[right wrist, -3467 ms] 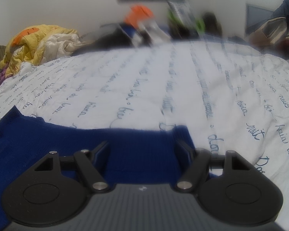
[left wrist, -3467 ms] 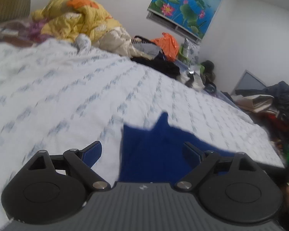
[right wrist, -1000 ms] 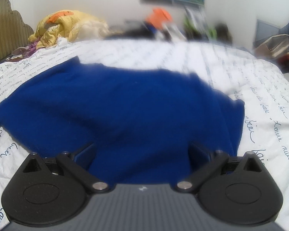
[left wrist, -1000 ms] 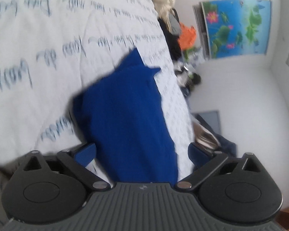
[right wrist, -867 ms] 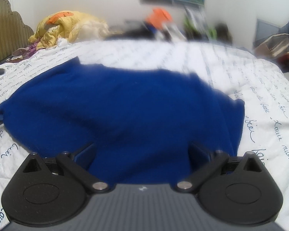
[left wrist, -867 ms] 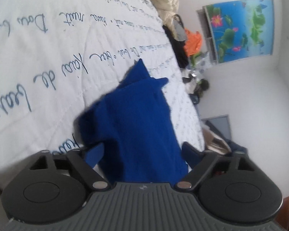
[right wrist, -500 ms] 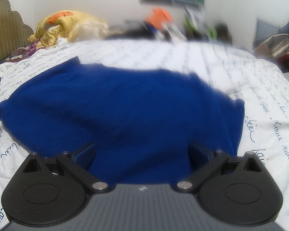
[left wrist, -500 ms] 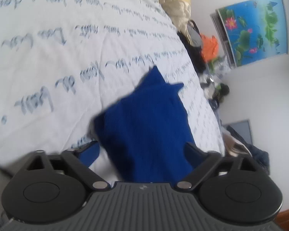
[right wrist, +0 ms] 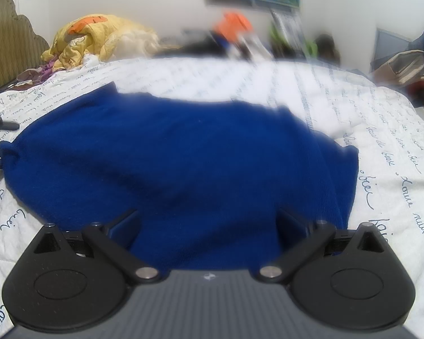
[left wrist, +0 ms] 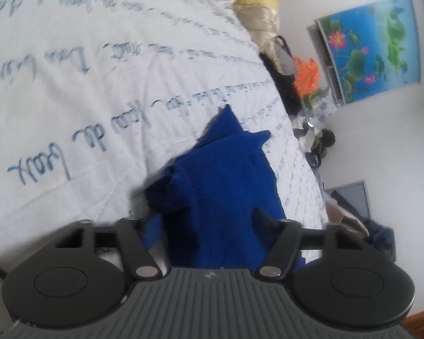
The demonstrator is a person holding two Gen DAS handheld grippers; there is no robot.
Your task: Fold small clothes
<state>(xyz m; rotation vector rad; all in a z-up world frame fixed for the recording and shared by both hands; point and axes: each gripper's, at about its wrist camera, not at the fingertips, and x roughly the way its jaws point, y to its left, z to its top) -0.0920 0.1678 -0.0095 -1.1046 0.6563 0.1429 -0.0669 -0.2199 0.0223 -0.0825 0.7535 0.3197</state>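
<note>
Blue garment (left wrist: 226, 186) between both grippers' fingers; L (left wrist: 209, 223) & R (right wrist: 209, 223) released.

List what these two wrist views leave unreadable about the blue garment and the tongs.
- Blue garment, right wrist view: near edge hidden behind the tongs' body; type unclear.
- Left tongs, left wrist view: fingertips lost against blue cloth; grip unclear.
- Right tongs: same.
- Far shelf clutter: blurred.

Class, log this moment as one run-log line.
stage: folding | item: blue garment on bedspread | left tongs: around bunched end | right tongs: open, over cloth
</note>
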